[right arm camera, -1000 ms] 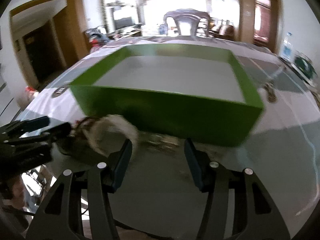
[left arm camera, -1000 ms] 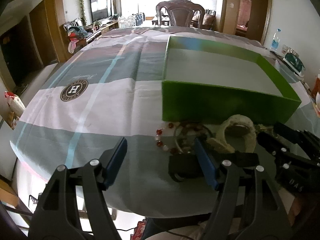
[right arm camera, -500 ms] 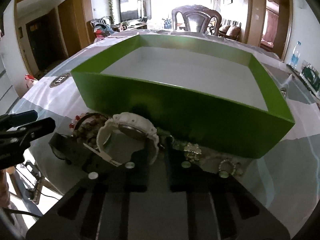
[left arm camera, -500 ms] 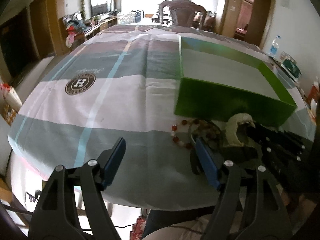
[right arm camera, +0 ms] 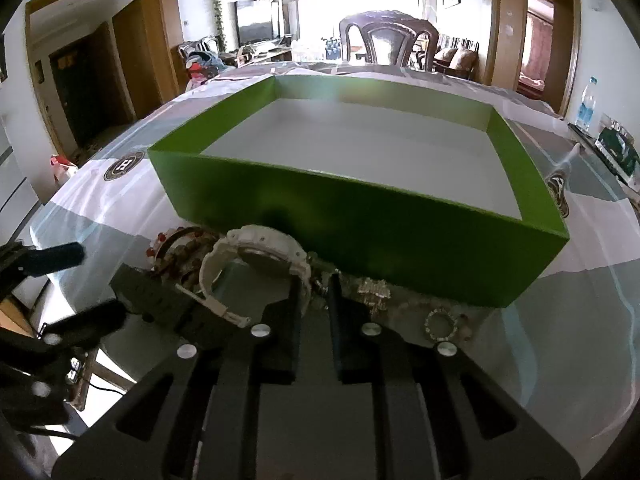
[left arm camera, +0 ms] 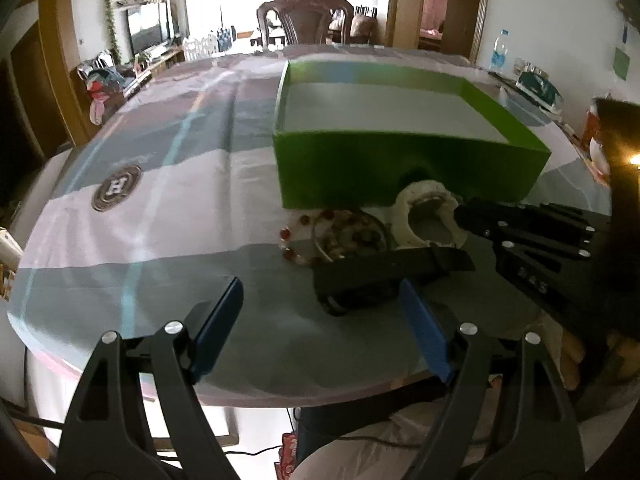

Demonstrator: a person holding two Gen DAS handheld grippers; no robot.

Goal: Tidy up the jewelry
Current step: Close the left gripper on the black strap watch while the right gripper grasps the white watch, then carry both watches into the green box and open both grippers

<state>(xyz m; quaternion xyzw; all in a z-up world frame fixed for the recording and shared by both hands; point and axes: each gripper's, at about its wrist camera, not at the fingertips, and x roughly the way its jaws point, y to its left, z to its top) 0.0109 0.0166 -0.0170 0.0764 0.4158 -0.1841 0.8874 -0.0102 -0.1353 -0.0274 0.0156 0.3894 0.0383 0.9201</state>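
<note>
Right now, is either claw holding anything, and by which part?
The right claw, jaws just closed, pinches the white plastic watch by its strap, beside the case. The left claw, jaws just opening wider, holds nothing.

Jewelry in a little heap by the green box

The green box (right arm camera: 360, 216) is open, with a bare white floor. At its 6 o'clock wall lie a white watch (right arm camera: 256, 256), a red bead bracelet (right arm camera: 176, 248), a black watch (left arm camera: 384, 276) and a sparkly ring (right arm camera: 440, 322) at 5 o'clock.
</note>
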